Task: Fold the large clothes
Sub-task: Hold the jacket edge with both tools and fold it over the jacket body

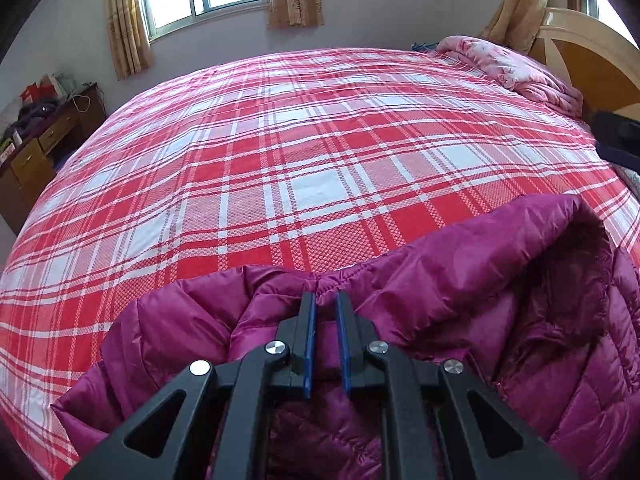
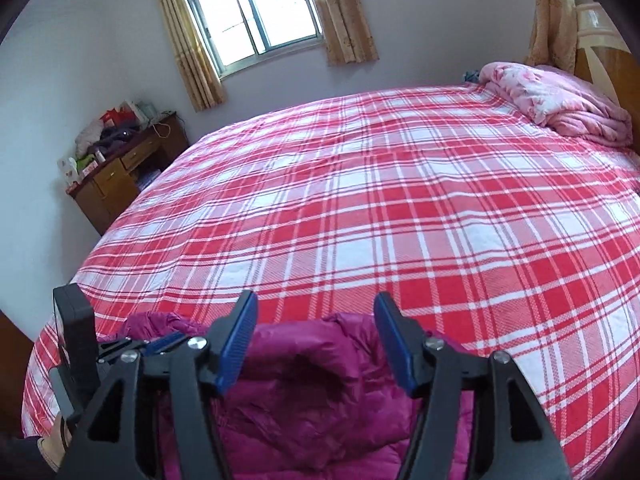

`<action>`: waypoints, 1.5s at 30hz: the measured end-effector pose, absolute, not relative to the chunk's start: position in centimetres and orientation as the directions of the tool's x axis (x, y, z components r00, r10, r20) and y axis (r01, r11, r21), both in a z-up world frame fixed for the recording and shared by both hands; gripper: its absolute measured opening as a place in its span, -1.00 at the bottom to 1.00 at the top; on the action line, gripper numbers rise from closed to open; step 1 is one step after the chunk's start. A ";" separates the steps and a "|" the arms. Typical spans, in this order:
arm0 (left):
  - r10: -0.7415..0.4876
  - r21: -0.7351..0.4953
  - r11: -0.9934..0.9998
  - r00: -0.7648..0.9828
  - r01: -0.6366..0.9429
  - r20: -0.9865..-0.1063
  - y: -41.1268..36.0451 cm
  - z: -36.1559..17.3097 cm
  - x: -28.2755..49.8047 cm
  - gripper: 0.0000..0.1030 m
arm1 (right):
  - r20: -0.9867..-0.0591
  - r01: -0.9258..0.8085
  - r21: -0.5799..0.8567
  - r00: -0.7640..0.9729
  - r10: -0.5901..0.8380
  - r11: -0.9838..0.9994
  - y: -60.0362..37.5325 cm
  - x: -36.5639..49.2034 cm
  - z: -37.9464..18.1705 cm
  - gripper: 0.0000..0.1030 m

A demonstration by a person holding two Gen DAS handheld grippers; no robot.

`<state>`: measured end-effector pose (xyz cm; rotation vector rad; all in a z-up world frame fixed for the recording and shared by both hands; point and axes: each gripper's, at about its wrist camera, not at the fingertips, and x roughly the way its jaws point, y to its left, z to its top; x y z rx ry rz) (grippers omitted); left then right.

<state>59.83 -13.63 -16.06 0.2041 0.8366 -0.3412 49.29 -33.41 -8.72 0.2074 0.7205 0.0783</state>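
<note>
Pinching the seam of the purple jacket (image 1: 460,280) at the bottom centre of its frame, the left gripper (image 1: 325,300) has its blue fingers (image 1: 309,344) drawn close together on a fold of the fabric. The jacket lies bunched at the near edge of the bed (image 1: 280,152), its open hood rising at the lower right. In the right view, the right gripper (image 2: 316,304) hangs just above the jacket with its fingers (image 2: 240,340) spread wide apart, gripping nothing. A pink quilt (image 2: 560,96) sits bundled at the upper right, and a wooden dresser (image 2: 128,176) stands at the left.
</note>
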 end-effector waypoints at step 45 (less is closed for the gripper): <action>-0.200 0.037 0.938 0.626 0.344 -0.754 -13.7 -17.3 60.8 -0.79 | -0.775 -0.022 0.076 0.628 0.073 0.997 -30.1 50.0 -18.7 0.02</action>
